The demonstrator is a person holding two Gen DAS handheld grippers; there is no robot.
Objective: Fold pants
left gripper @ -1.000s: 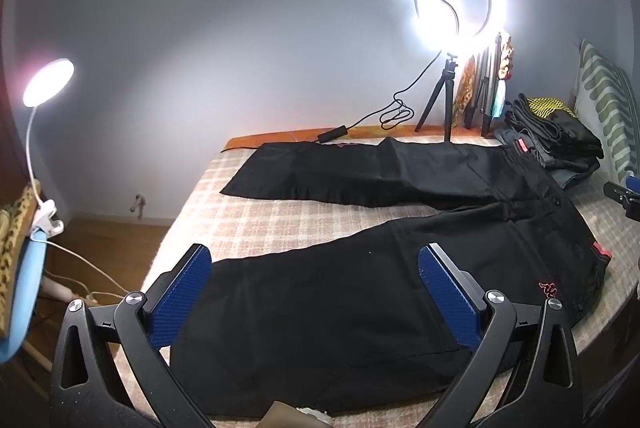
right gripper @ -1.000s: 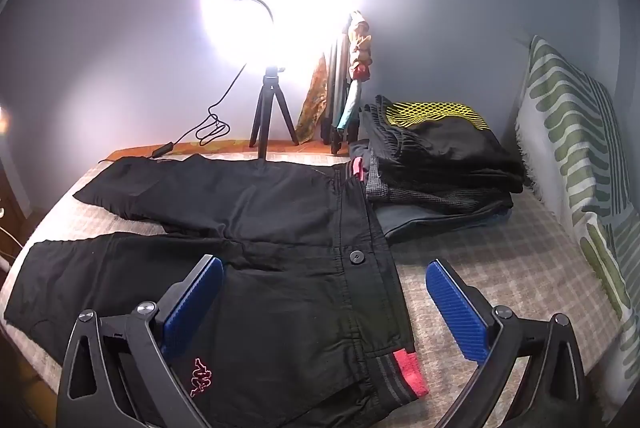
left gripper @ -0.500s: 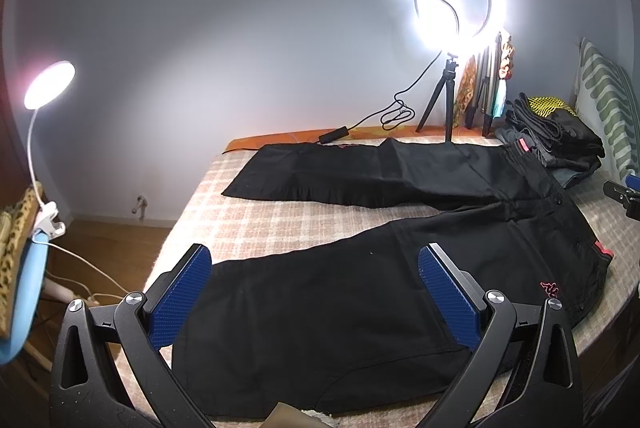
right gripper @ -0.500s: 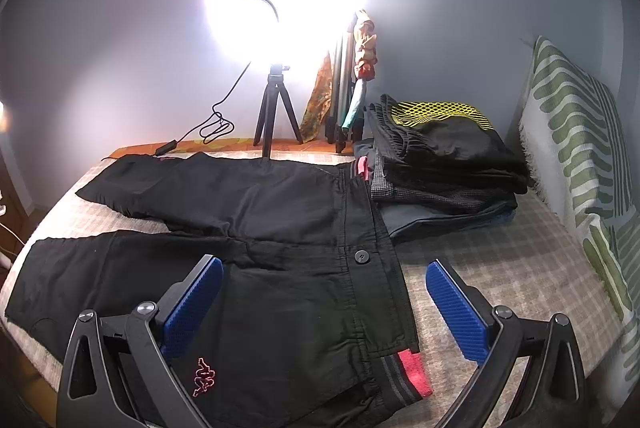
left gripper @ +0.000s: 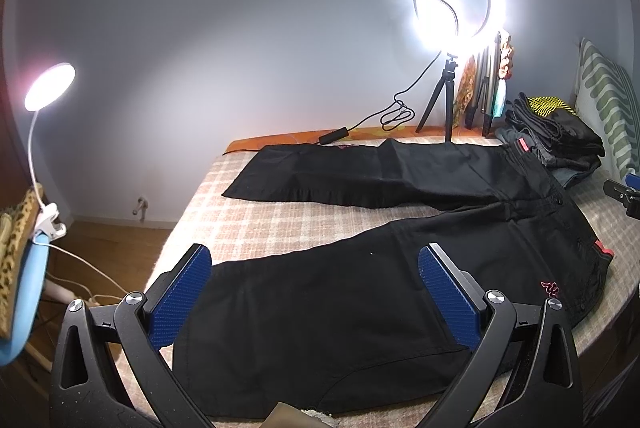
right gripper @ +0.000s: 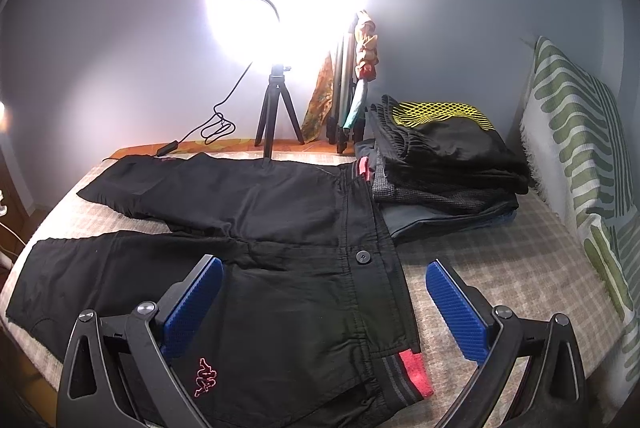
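While the pants (left gripper: 360, 292) lie flat, both grippers' fingers (left gripper: 182, 298) gape wide, holding nothing.

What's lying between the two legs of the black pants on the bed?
Nothing but bare checked bedcover: the legs of the pants spread apart in a wedge. It shows best in the left wrist view.

Black pants (left gripper: 360, 292) lie flat, unfolded on the bed — legs spread apart, seemingly front-up.

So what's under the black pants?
The black pants lie spread flat on the checkered bed cover, which shows around them and between the legs. Anything else beneath is hidden by the cloth.
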